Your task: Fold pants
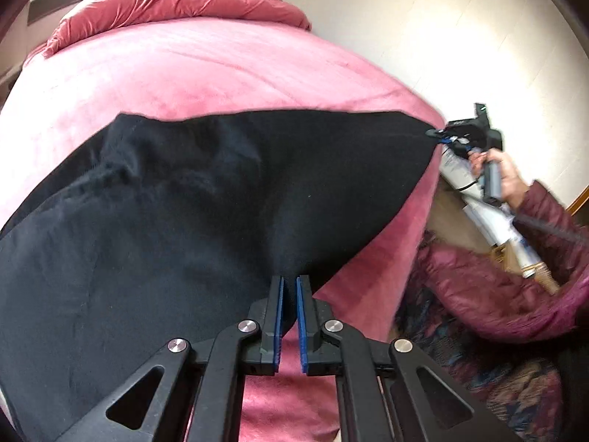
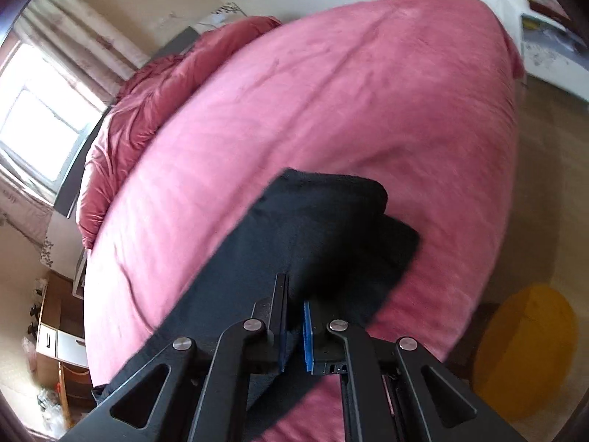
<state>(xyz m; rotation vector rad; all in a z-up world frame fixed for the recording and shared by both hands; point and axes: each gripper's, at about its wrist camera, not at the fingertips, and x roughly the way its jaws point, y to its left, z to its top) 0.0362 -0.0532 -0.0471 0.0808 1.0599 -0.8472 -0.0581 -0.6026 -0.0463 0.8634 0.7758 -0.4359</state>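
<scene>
Black pants (image 1: 184,202) lie spread across the pink bed (image 1: 221,70). My left gripper (image 1: 289,280) is shut on their near edge, a fold of black cloth pinched between the blue pads. My right gripper (image 1: 436,134), held in a person's hand (image 1: 504,180), pinches the far right corner and pulls the top edge taut. In the right wrist view the right gripper (image 2: 294,291) is shut on the black pants (image 2: 324,221), which bunch up beyond the fingers over the pink bed (image 2: 368,92).
A crumpled red duvet (image 1: 176,3) is heaped at the head of the bed. The bed's edge drops to a pale floor (image 1: 441,37) on the right. Rolled papers (image 1: 478,202) and a maroon sleeve (image 1: 545,221) are nearby. An orange object (image 2: 526,353) sits on the floor; a window (image 2: 36,118) is at left.
</scene>
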